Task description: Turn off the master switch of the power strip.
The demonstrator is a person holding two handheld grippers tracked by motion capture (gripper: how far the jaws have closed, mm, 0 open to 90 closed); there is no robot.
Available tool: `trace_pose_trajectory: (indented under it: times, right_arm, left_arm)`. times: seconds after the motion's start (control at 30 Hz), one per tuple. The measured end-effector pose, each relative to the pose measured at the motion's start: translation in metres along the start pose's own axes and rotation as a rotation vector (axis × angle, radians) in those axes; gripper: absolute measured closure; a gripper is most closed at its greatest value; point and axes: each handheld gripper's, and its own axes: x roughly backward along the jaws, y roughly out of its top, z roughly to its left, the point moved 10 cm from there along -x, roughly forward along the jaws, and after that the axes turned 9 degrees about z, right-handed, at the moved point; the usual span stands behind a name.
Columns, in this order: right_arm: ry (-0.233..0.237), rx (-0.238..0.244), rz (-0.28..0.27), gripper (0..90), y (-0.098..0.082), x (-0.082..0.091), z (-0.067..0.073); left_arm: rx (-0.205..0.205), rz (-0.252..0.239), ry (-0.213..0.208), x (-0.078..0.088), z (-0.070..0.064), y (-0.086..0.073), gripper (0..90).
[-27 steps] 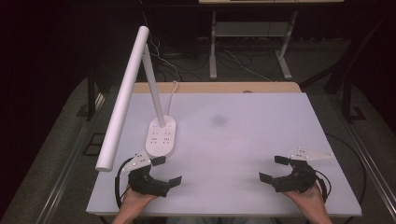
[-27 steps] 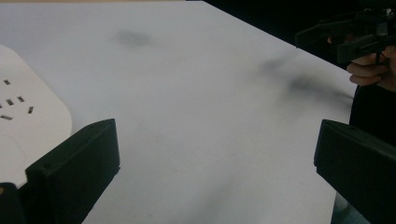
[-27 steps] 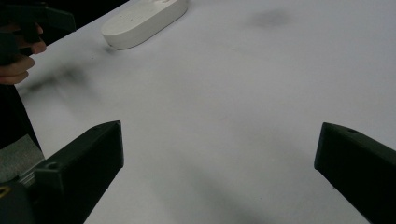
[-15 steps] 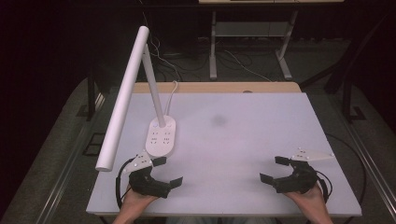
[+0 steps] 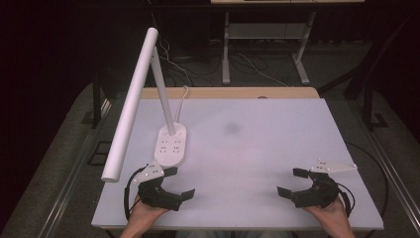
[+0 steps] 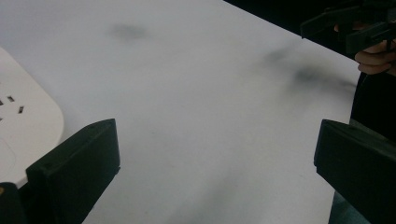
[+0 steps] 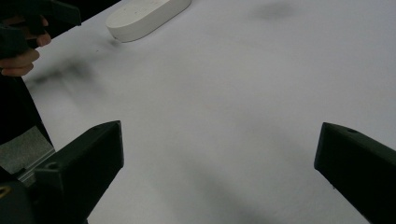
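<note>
A white desk lamp with a long tube head point(image 5: 130, 109) stands on an oval base point(image 5: 171, 144) at the left of the white table point(image 5: 257, 148). My left gripper point(image 5: 179, 182) rests near the front left edge, just in front of the base, jaws wide open with nothing between them. The base's rounded edge point(image 6: 23, 121) lies beside the left jaw in the left gripper view. My right gripper point(image 5: 292, 182) sits near the front right edge, open and empty. In the right gripper view the lamp base point(image 7: 147, 13) lies far off at the top.
A faint dark smudge point(image 5: 231, 128) marks the middle of the table. A wooden strip point(image 5: 228, 92) runs along the far edge. Beyond it stand metal table legs point(image 5: 226, 49) and cables on a dark floor. The lamp's cord point(image 5: 184, 94) trails off the back.
</note>
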Motion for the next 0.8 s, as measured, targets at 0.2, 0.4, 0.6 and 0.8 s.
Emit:
trace_pose_trajectory:
  times: [0.2, 0.4, 0.6, 0.8]
  right_arm:
    - [0.001, -0.01, 0.004, 0.7, 0.0, 0.0, -0.001]
    - [0.007, -0.026, 0.011, 0.6, 0.0, 0.002, 0.0]
    - [0.012, -0.027, 0.012, 0.7, 0.0, 0.002, 0.0]
    - [0.011, -0.024, 0.012, 0.7, -0.001, 0.002, 0.0]
  left_arm:
    - [-0.011, 0.008, 0.003, 0.002, -0.001, 0.003, 0.0]
    - [-0.019, 0.016, 0.001, 0.005, -0.003, 0.007, 0.0]
    - [-0.006, 0.023, -0.002, 0.01, 0.0, 0.011, 0.0]
    - [0.003, 0.027, 0.005, 0.014, 0.004, 0.014, 0.0]
